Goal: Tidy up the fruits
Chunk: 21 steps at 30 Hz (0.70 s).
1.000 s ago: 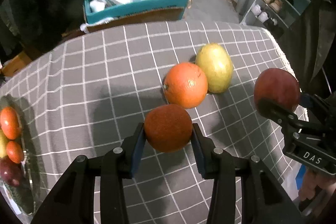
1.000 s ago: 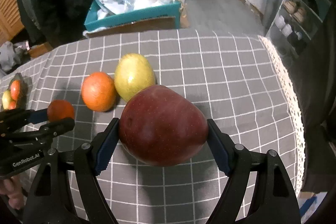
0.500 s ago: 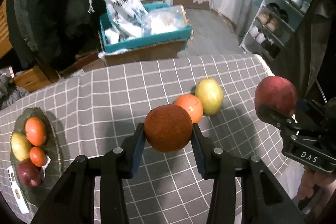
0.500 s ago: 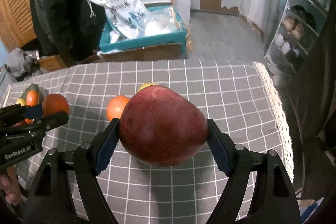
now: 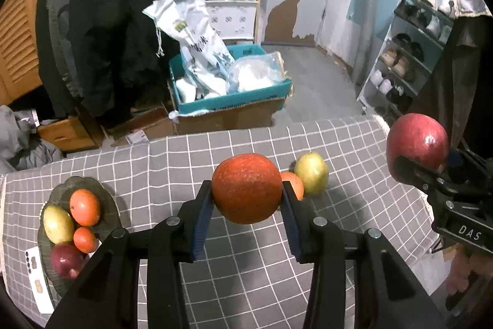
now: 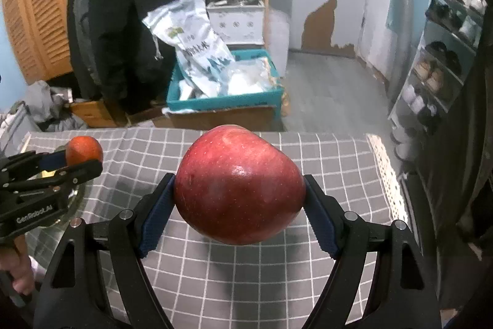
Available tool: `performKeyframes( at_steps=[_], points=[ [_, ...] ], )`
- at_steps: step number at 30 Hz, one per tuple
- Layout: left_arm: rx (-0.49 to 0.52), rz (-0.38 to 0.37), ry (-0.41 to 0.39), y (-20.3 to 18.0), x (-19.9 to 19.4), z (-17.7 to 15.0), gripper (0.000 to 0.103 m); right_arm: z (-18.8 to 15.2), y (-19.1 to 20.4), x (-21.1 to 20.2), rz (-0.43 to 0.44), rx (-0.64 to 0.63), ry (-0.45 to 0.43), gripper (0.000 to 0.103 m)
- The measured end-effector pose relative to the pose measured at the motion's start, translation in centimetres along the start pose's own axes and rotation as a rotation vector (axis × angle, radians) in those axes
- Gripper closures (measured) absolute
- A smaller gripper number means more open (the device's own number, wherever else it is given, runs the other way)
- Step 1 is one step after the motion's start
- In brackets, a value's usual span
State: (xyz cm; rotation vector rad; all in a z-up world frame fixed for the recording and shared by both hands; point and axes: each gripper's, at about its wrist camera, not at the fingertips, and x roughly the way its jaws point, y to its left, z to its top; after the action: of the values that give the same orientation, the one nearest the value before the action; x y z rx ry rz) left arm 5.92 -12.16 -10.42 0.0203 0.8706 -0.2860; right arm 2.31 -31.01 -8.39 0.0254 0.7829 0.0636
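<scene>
With my left tool [image 5: 246,196] pinching the orange [image 5: 246,188] and my right tool [image 6: 239,193] pinching the red apple [image 6: 238,184] above the tabletop [image 5: 246,261], I fear either round fruit could slip toward the crowded plate [image 5: 107,205].

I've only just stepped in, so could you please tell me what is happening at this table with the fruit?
A person is sorting fruit with two tools. The left hand-held gripper is shut on a round orange fruit, and the right hand-held gripper clamps a large red apple, both held above the grey checked tablecloth. A dark glass plate at the left already holds four fruits, while a smaller orange and a yellow-green pear-like fruit wait on the cloth.
</scene>
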Motion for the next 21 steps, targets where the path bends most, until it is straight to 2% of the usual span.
performKeyframes(
  at_steps=[14,21],
  points=[
    [-0.002,0.024,-0.108,2.0,-5.2,0.6,0.06,1.6,2.6,-3.1,0.043,-0.049,-0.07,0.023],
    [-0.027,0.035,-0.122,3.5,-6.3,0.5,0.06,2.1,4.4,-3.2,0.067,-0.077,-0.071,0.023]
  ],
)
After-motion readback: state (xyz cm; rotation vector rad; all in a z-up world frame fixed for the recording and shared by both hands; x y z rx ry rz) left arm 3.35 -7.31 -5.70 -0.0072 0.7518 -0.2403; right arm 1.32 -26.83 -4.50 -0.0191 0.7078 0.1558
